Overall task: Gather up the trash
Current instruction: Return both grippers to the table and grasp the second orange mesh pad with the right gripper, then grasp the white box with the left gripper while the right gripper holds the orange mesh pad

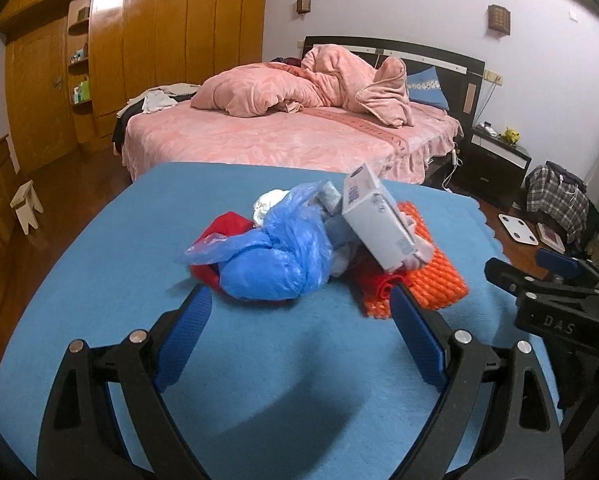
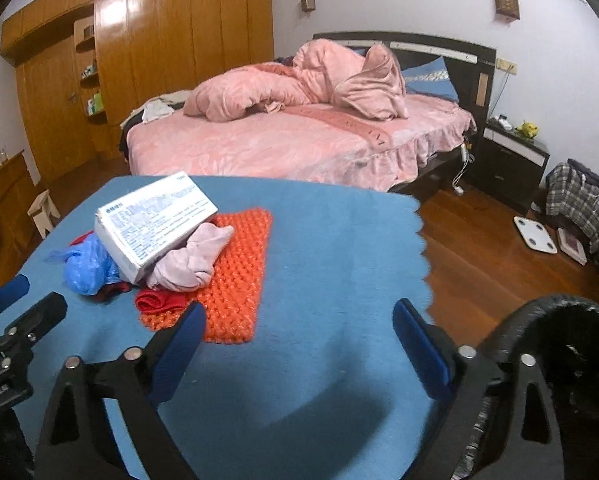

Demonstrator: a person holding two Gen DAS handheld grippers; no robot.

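A heap of trash lies on the blue-covered table (image 1: 131,264). It holds a crumpled blue plastic bag (image 1: 275,256), a white cardboard box (image 1: 375,220) leaning on top, a red cloth (image 1: 227,224), white crumpled paper (image 1: 269,202) and an orange knobbly mat (image 1: 435,276). My left gripper (image 1: 299,300) is open, its fingertips just short of the bag and the mat. In the right wrist view the box (image 2: 155,220) rests on a pink cloth (image 2: 195,256) and the mat (image 2: 235,280). My right gripper (image 2: 299,314) is open over bare cloth, its left finger at the mat's near edge. A black bag's open mouth (image 2: 559,340) shows at lower right.
Behind the table stands a bed (image 1: 299,140) with a pink duvet, and a wooden wardrobe (image 1: 159,40) lines the left wall. A small stool (image 1: 27,204) is at the left. A black nightstand (image 2: 511,160), a white scale (image 2: 535,234) and a plaid bag (image 2: 579,200) sit on the wooden floor at the right.
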